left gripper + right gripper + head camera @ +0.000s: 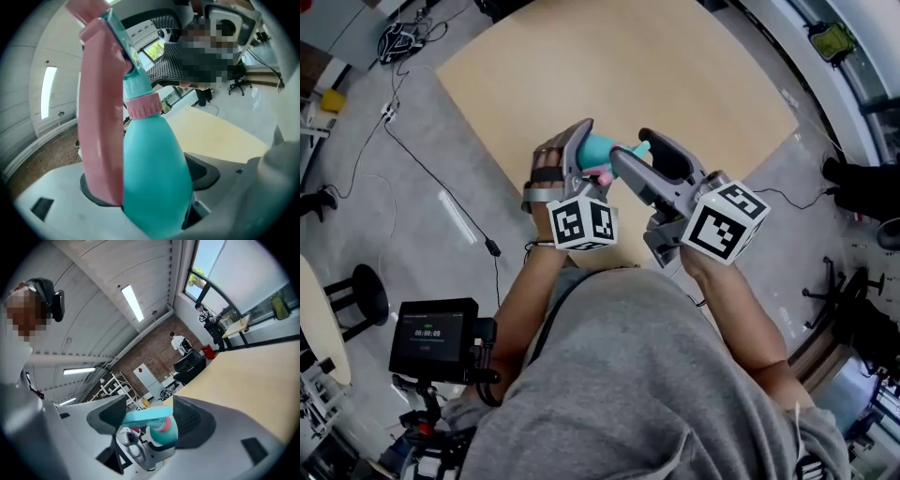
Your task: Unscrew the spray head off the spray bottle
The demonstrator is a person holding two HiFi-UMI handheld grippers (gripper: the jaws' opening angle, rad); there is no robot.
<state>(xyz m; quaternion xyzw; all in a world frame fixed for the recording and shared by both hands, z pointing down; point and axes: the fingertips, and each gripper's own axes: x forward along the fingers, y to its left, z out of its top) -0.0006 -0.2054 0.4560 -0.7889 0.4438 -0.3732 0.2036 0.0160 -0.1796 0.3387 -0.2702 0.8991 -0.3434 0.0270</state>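
Teal and pink, the spray bottle (pixel 598 150) is held in the air above the pale wooden table (pixel 675 66) in the head view. The left gripper (pixel 584 141) clamps it, and the right gripper (pixel 636 150) meets it from the other side at the spray head (pixel 639 147).

In the left gripper view, the teal body fills the gap between the jaws and both pads press on it. The pink trigger lever (pixel 98 117) runs down its left side, and the pink screw collar (pixel 144 105) sits above.

In the right gripper view, the jaws stand spread on either side of the spray head without squeezing it. The nozzle end lies close to the left-hand pad.
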